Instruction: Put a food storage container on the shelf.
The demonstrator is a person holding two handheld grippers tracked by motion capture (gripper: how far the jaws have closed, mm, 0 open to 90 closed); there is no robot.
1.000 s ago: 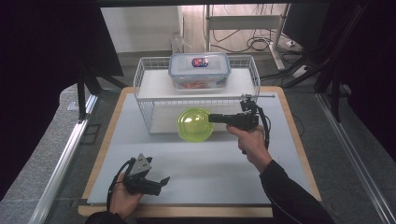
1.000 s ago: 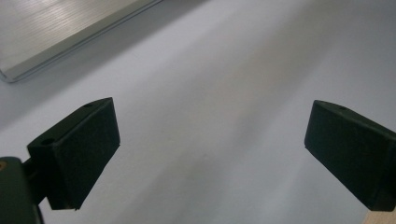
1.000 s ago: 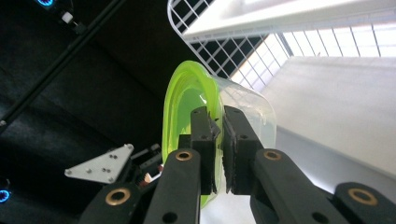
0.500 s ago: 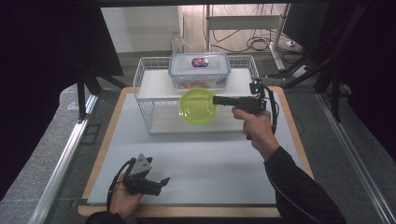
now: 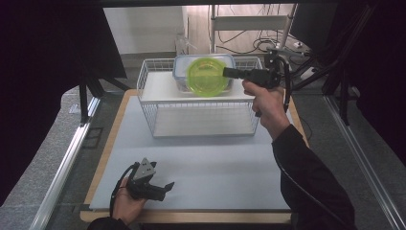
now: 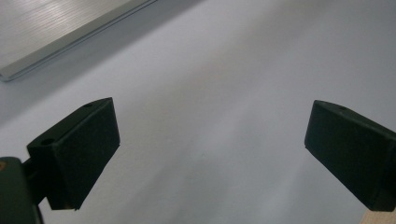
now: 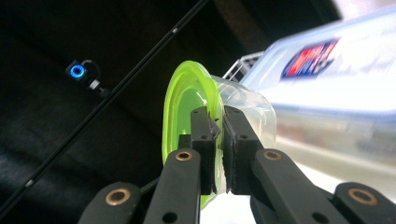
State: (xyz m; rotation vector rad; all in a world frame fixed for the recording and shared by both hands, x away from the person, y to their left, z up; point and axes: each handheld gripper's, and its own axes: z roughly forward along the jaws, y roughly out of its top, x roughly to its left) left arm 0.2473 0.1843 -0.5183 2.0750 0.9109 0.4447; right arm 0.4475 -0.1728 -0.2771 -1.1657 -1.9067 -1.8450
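Writing on the clear lidded box (image 7: 336, 79) is a red and blue label, too blurred for us to read. Our right gripper (image 5: 229, 73) pinches the rim of the green-lidded round tub (image 5: 207, 76), raised in front of that box atop the wire rack (image 5: 148, 81). Our left gripper (image 5: 163, 188) rests on the white mat (image 5: 225, 163), jaws wide and bare.

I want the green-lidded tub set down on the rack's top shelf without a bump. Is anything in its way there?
Yes. The big clear box sits on the top shelf right behind the tub held by the right gripper; bare shelf shows left of it.
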